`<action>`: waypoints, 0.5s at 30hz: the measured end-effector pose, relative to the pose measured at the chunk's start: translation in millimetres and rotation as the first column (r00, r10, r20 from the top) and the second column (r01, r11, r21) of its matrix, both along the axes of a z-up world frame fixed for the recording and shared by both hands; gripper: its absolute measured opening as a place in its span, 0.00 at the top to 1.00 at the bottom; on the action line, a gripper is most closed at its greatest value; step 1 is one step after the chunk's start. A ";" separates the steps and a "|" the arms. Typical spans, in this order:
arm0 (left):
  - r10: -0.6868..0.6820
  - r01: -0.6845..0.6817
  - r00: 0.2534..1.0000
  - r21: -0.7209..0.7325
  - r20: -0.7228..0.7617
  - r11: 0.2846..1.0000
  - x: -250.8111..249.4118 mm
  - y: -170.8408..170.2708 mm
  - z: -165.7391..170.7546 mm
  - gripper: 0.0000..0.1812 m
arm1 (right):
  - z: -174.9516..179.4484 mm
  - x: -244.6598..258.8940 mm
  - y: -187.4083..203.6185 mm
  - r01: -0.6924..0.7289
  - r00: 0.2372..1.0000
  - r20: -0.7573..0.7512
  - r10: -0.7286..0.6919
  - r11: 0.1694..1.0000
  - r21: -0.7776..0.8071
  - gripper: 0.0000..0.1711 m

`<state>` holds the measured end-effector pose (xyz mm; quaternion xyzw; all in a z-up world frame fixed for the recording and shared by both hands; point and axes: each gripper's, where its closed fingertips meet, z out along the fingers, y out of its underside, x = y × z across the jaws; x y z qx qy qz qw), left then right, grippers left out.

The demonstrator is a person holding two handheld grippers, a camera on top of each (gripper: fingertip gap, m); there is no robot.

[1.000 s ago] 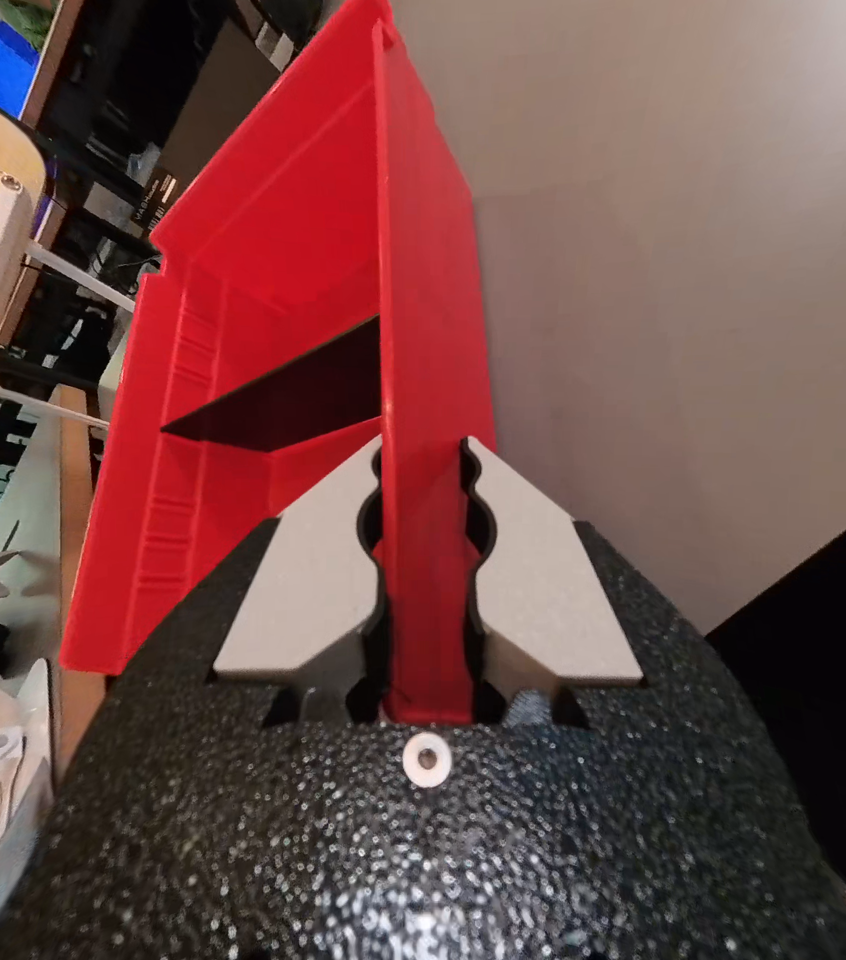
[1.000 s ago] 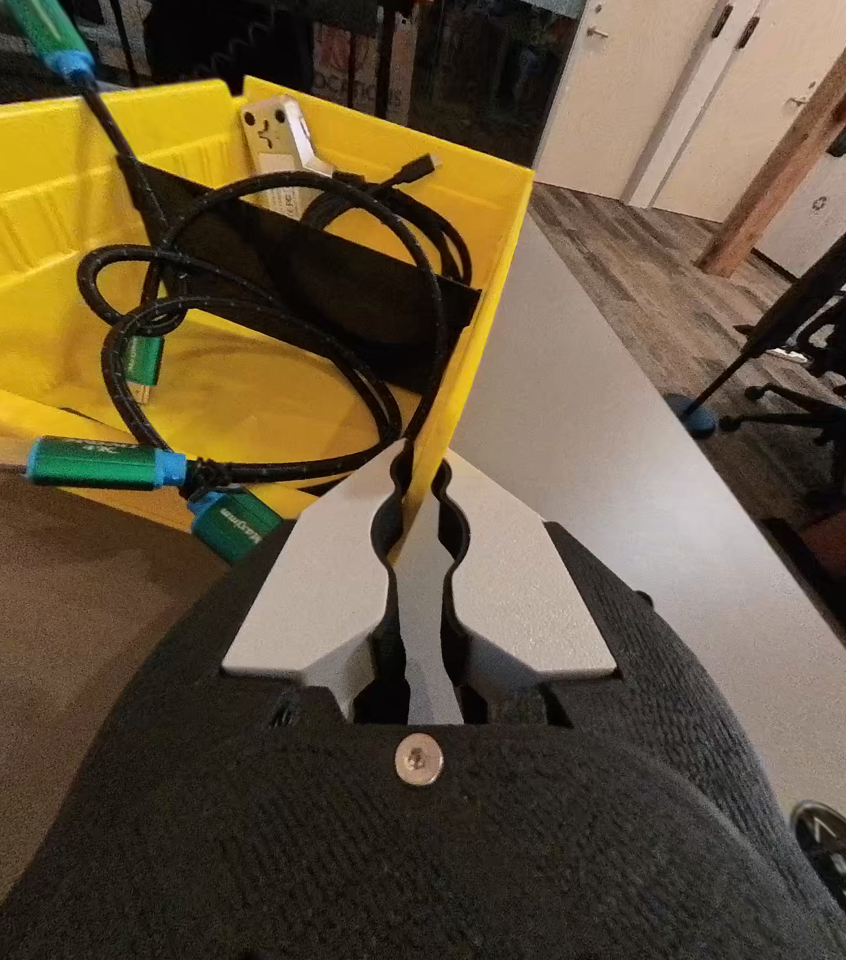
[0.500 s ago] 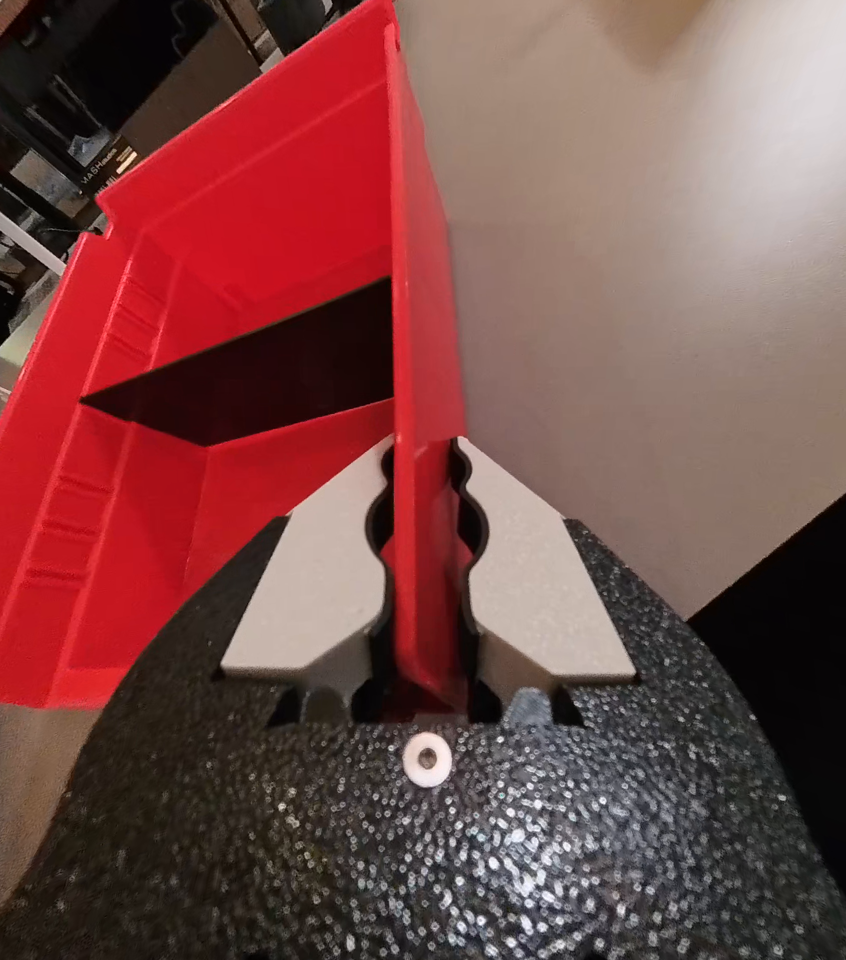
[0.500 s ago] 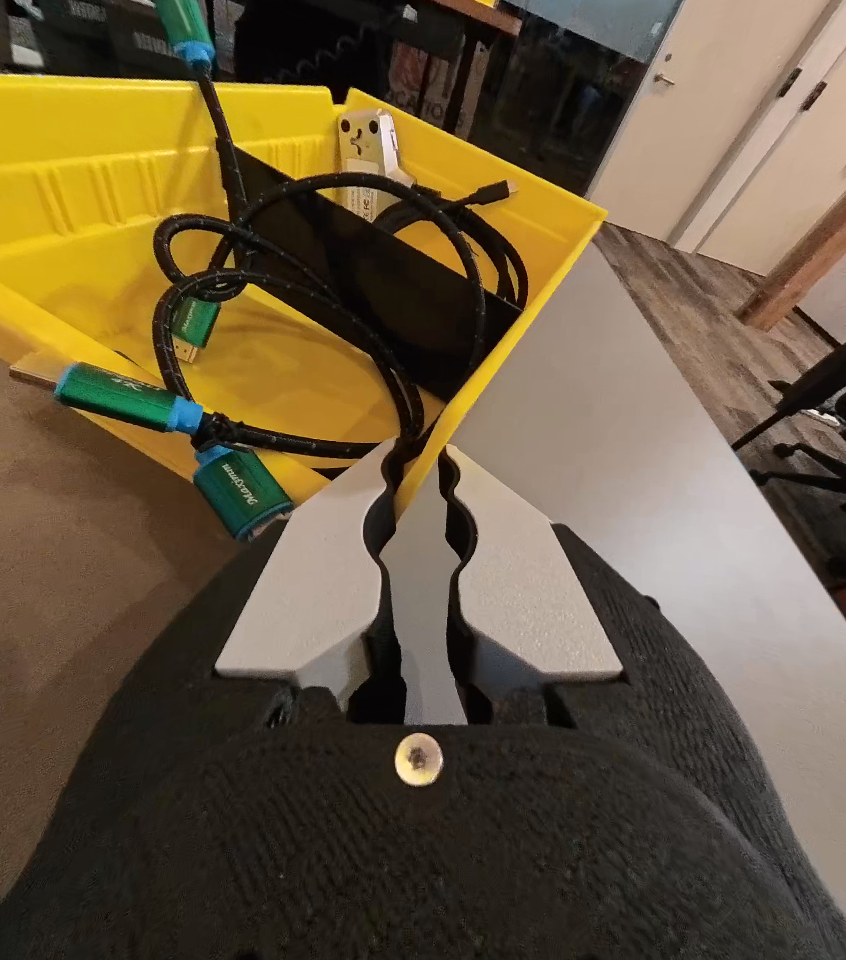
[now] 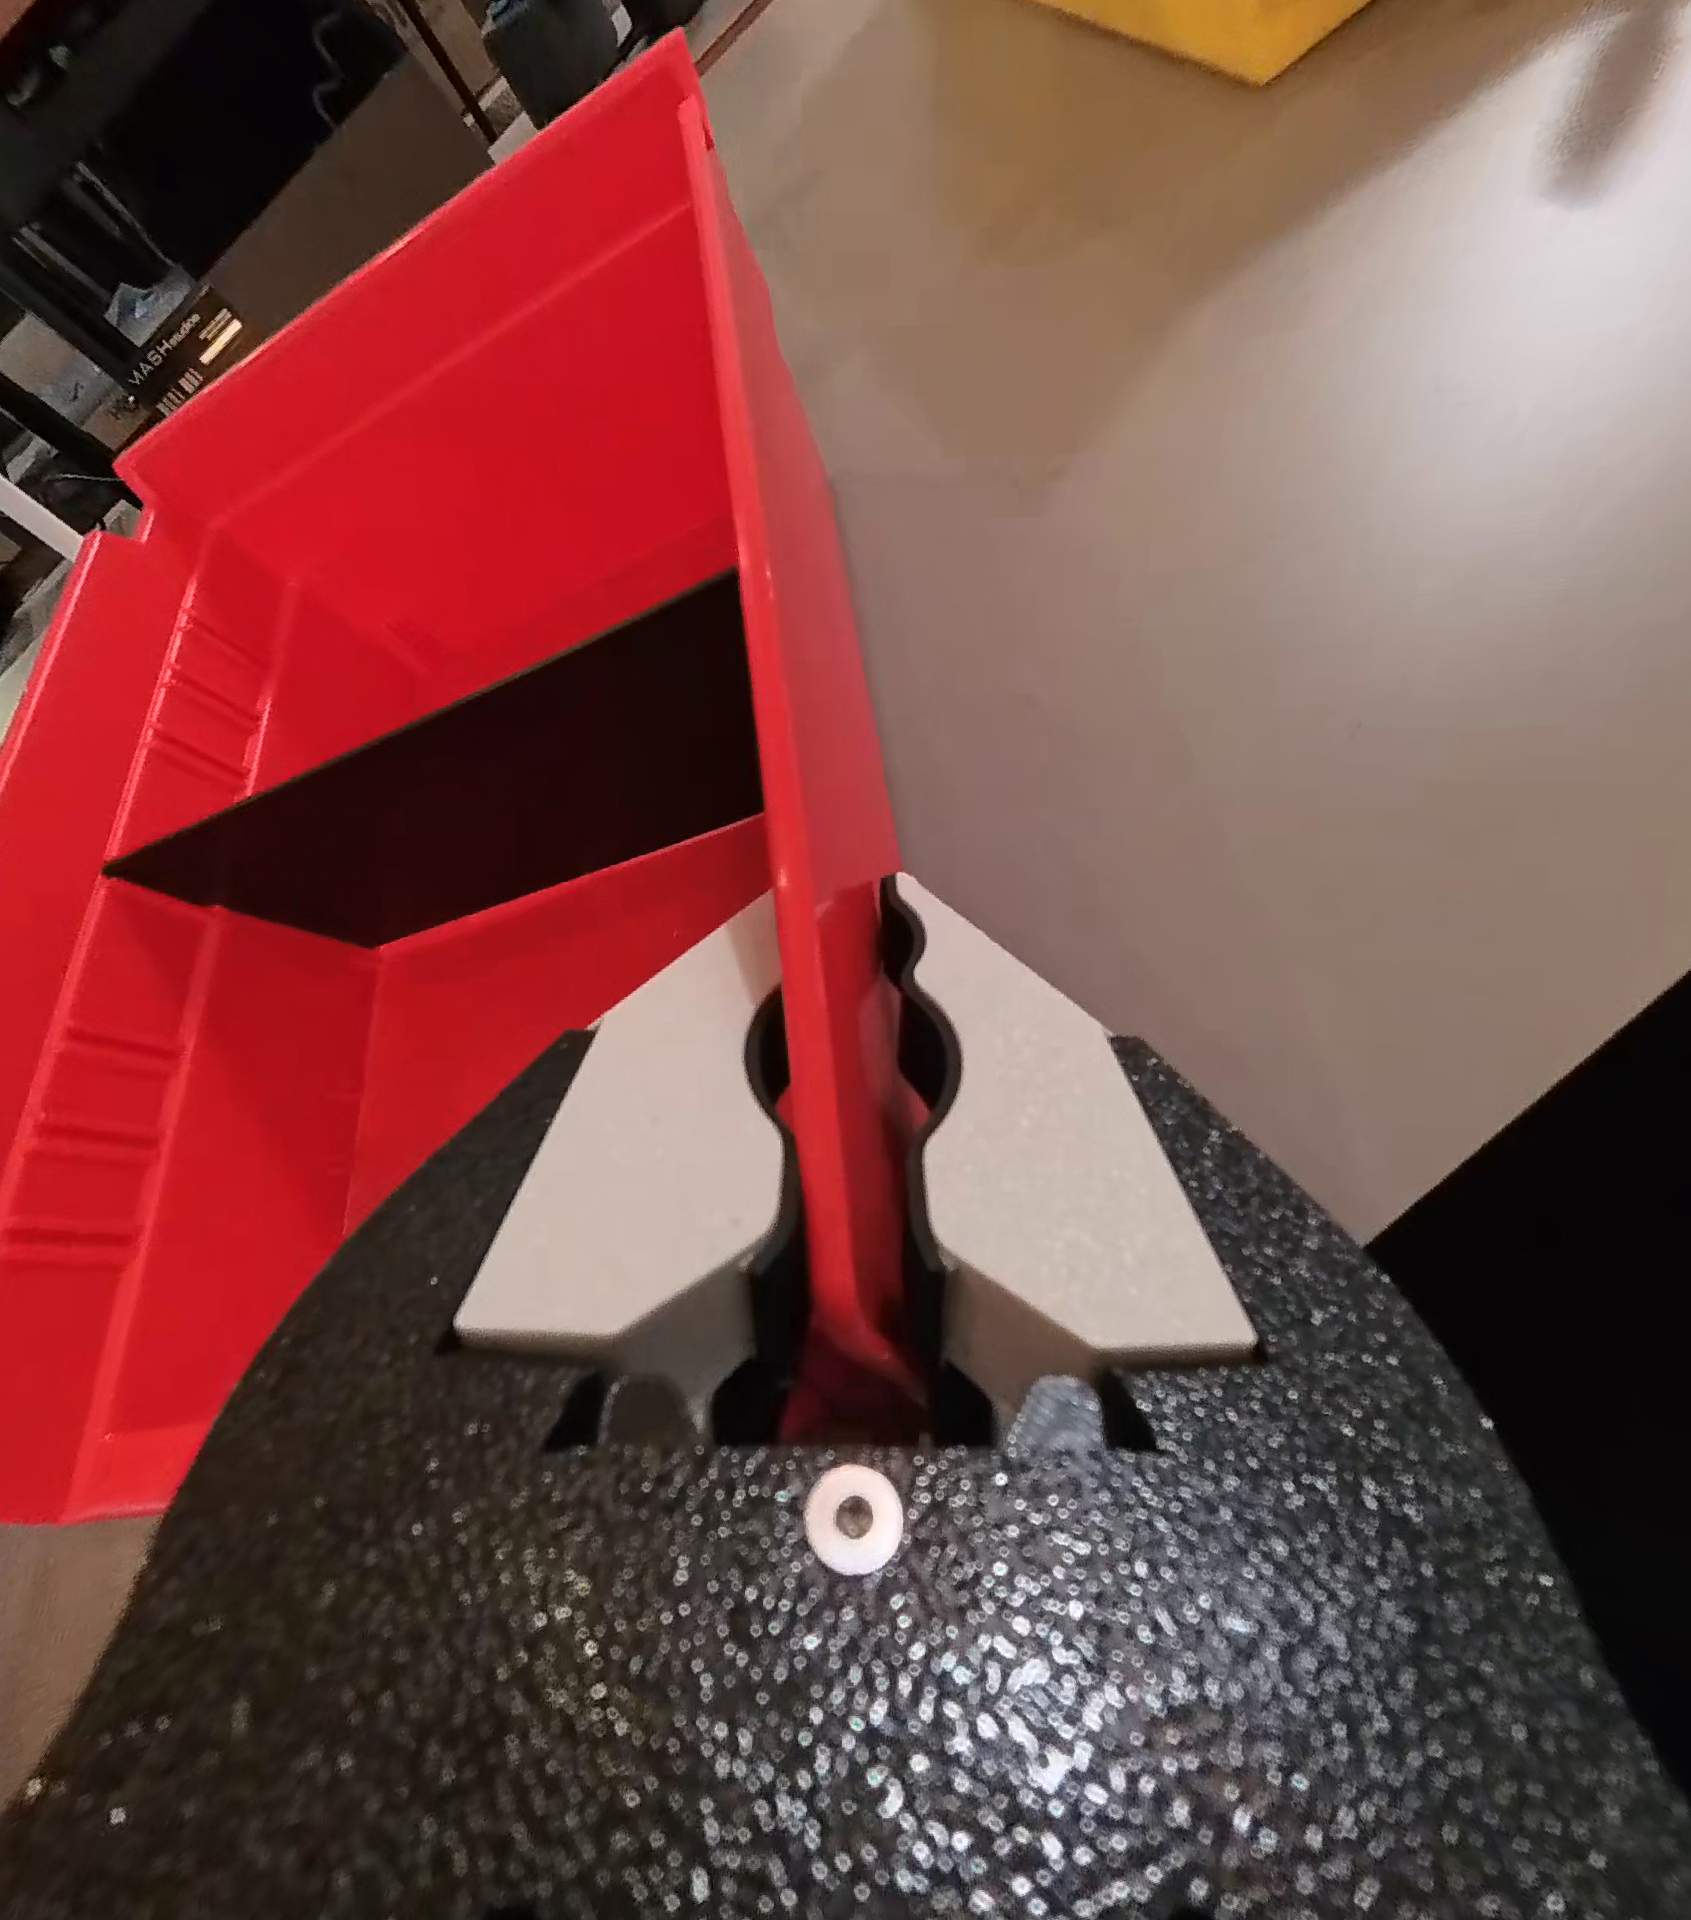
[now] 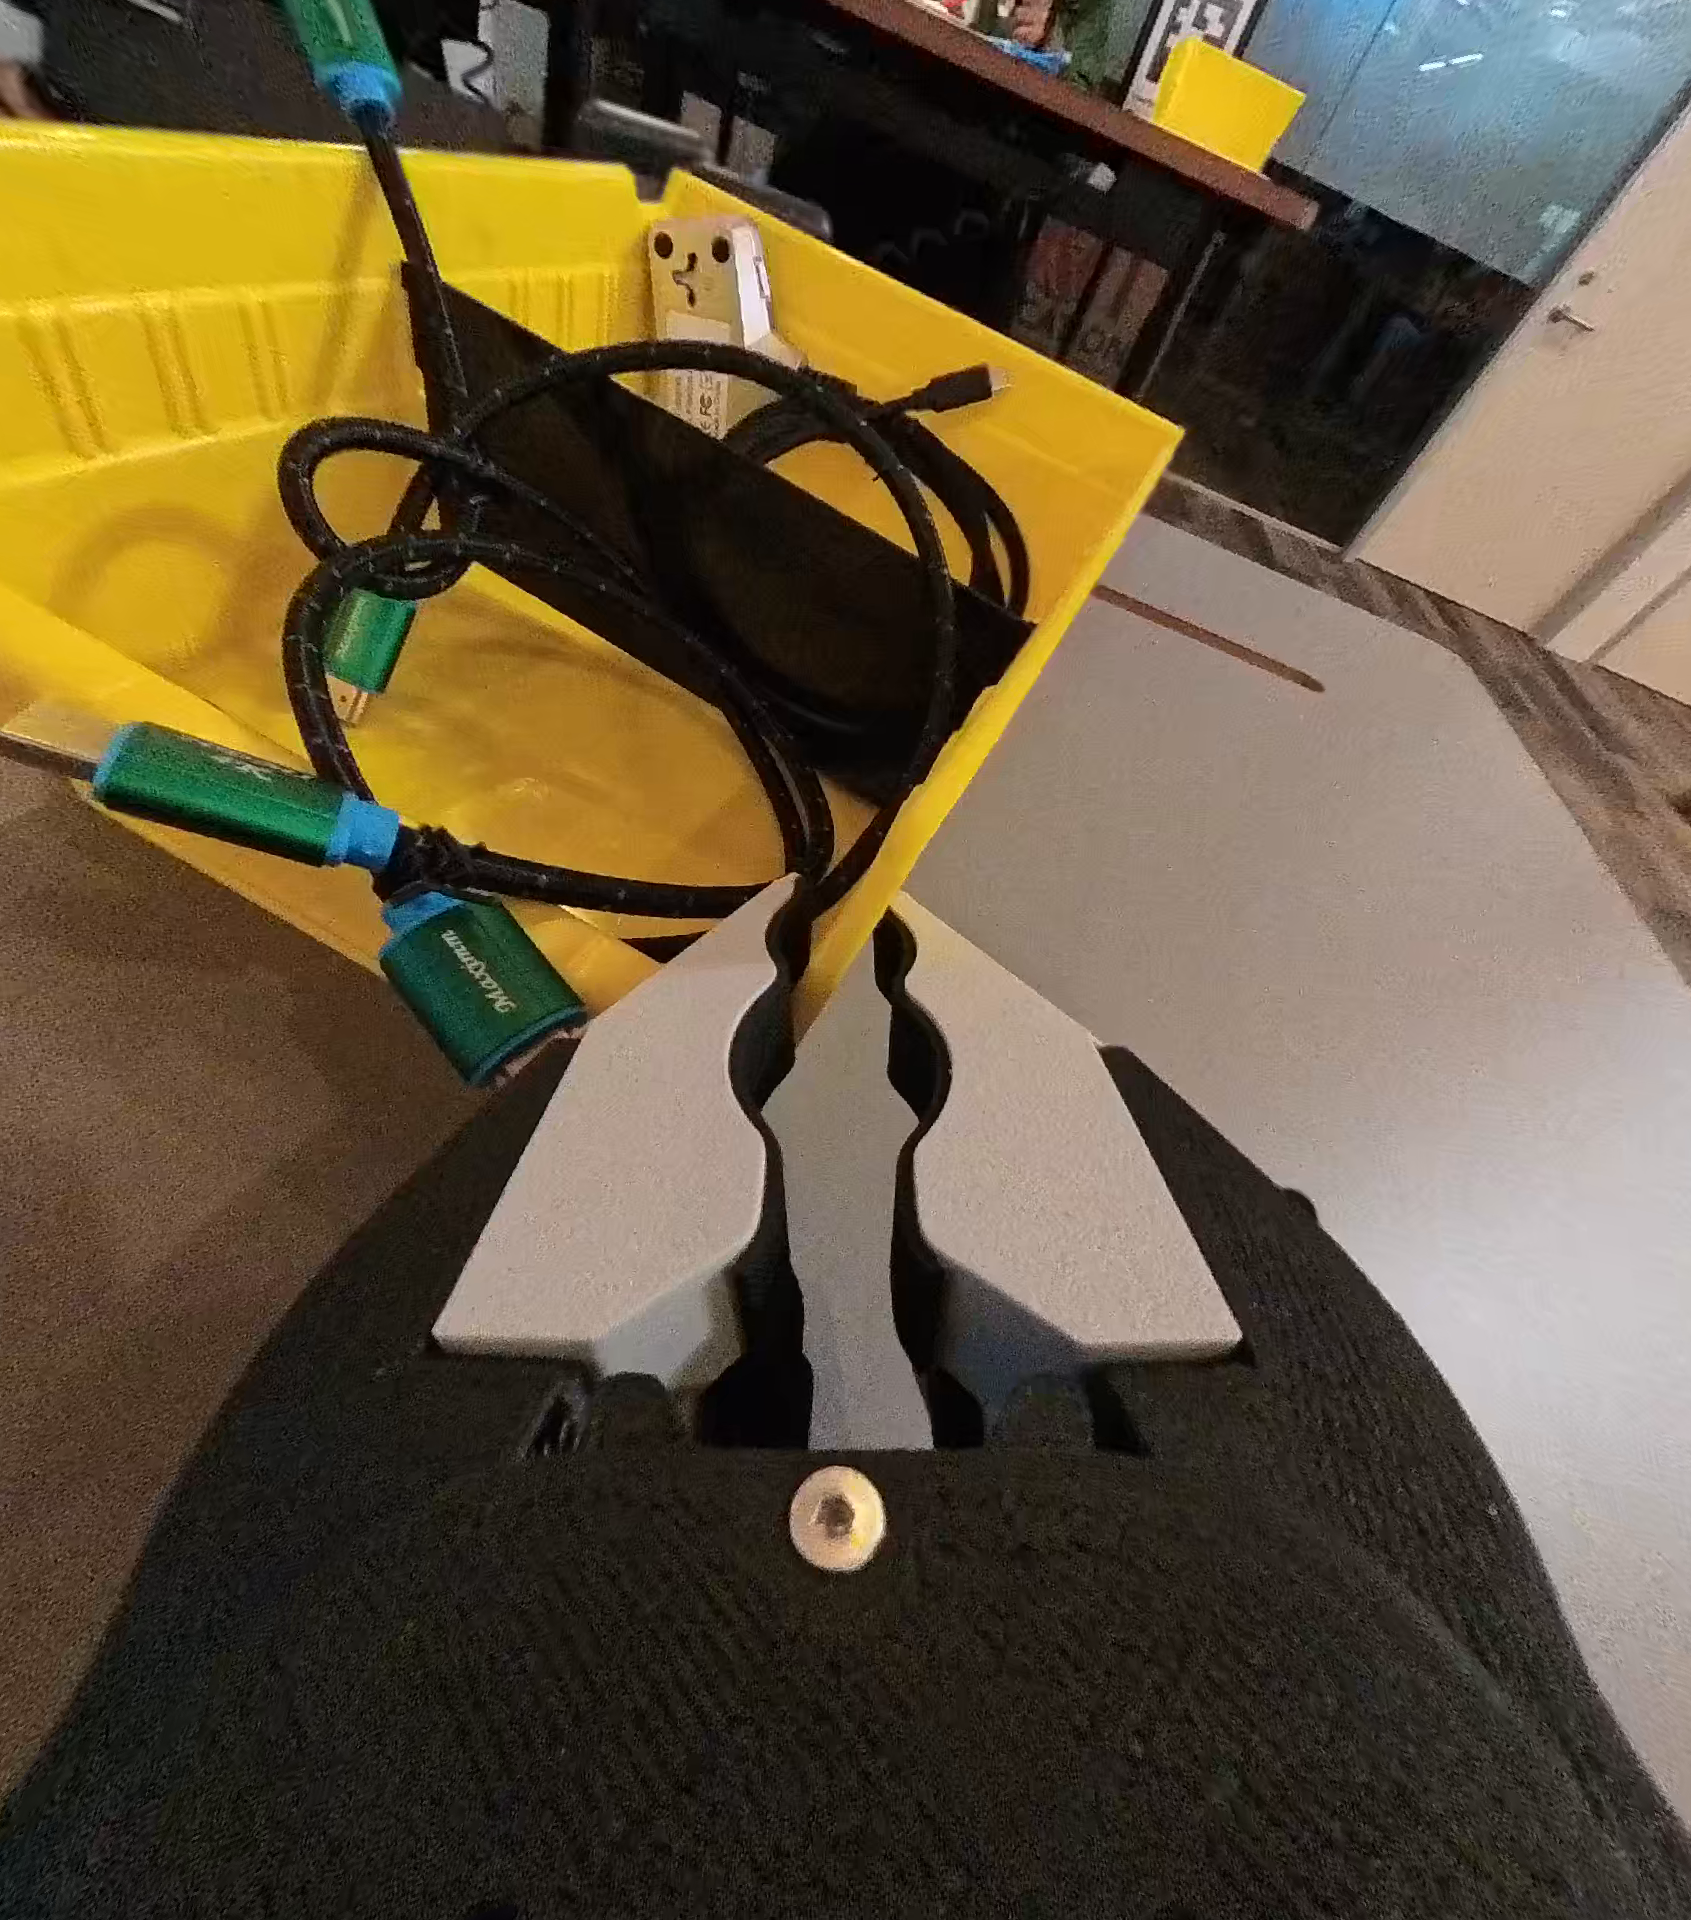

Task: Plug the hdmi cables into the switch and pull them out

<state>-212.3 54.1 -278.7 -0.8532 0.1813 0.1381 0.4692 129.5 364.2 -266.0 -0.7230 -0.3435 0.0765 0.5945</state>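
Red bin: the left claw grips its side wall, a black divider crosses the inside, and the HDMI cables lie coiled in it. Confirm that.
Not quite. In the left wrist view the red bin holds no cables, only the black divider. The HDMI cables lie coiled in the yellow bin, as the right wrist view shows. The left claw does grip the red bin's side wall.

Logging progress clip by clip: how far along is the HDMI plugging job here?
Nothing plugged yet. The cables lie coiled in the yellow bin with the switch, green plugs loose. In hand: left tongs clamp the red bin wall, right tongs the yellow bin's corner. Left: all plugging and unplugging.
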 end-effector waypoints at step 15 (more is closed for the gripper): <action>-0.014 0.014 0.999 0.006 0.032 1.000 -0.4 -3.3 0.1 0.96 | 30.9 -87.7 -35.1 -0.209 0.977 0.017 0.211 0.944 0.255 0.70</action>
